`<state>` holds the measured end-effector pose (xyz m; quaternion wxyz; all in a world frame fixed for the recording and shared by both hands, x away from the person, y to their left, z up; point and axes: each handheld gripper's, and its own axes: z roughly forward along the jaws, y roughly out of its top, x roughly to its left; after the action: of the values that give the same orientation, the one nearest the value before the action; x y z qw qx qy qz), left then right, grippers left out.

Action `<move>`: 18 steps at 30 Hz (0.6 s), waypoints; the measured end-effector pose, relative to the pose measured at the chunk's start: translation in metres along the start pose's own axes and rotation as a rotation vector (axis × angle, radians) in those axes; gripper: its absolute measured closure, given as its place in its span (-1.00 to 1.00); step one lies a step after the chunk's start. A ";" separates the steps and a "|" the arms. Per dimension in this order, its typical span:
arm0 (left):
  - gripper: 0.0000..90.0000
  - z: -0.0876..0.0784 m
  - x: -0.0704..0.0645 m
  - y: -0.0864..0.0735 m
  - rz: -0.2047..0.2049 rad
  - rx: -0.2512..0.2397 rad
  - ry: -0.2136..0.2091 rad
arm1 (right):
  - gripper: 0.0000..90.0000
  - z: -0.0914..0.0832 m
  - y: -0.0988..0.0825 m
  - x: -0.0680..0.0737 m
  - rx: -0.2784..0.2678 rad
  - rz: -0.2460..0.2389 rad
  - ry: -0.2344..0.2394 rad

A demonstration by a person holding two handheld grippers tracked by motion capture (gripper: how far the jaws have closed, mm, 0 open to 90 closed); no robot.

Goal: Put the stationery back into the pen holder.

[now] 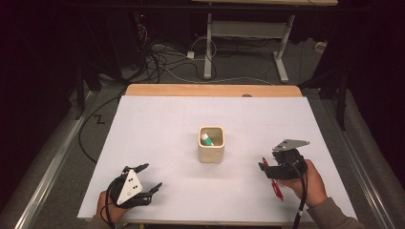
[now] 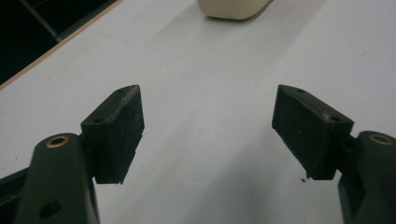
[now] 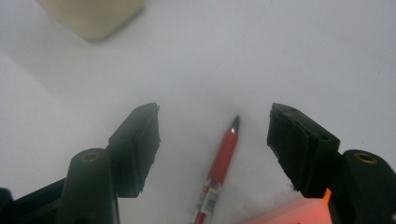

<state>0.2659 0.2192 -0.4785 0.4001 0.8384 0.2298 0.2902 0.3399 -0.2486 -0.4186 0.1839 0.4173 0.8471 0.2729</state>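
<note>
A red pen (image 1: 275, 185) lies on the white table sheet (image 1: 167, 124) at the front right. My right gripper (image 1: 265, 170) hovers over the pen's tip end, open. In the right gripper view the pen (image 3: 219, 163) lies between the two jaws of my right gripper (image 3: 215, 135), touching neither pad. A cream square cup (image 1: 211, 144) stands mid-table with a green and white item (image 1: 207, 139) inside. My left gripper (image 1: 150, 177) rests at the front left, open, with nothing between its pads (image 2: 116, 135); the cup (image 2: 233, 8) sits far ahead of it.
The table's wooden far edge (image 1: 212, 90) borders the sheet. Beyond it are cables (image 1: 162, 62) on the floor and a white desk frame (image 1: 248, 33). The cup (image 3: 91, 16) shows at the upper left of the right gripper view. A blurred orange patch (image 3: 289, 214) sits under the right jaw.
</note>
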 end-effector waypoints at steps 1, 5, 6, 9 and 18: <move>-0.46 0.000 0.000 0.000 0.000 0.000 0.000 | -0.21 0.003 -0.001 -0.002 0.029 0.005 0.008; -0.46 0.000 0.000 0.001 0.000 0.000 -0.002 | -0.05 0.014 -0.002 -0.011 0.117 0.041 0.027; -0.46 0.001 0.000 0.001 0.002 0.001 -0.002 | 0.00 0.018 -0.002 -0.013 0.140 0.048 0.040; -0.46 0.001 0.000 0.002 0.006 0.003 -0.008 | 0.10 0.026 -0.002 -0.016 0.205 0.056 0.043; -0.46 -0.002 -0.002 0.001 0.004 0.003 -0.012 | 0.48 0.037 0.007 -0.011 0.315 0.035 0.010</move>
<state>0.2633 0.2184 -0.4768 0.3994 0.8412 0.2263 0.2857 0.3707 -0.2423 -0.4426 0.1070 0.4544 0.8729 0.1420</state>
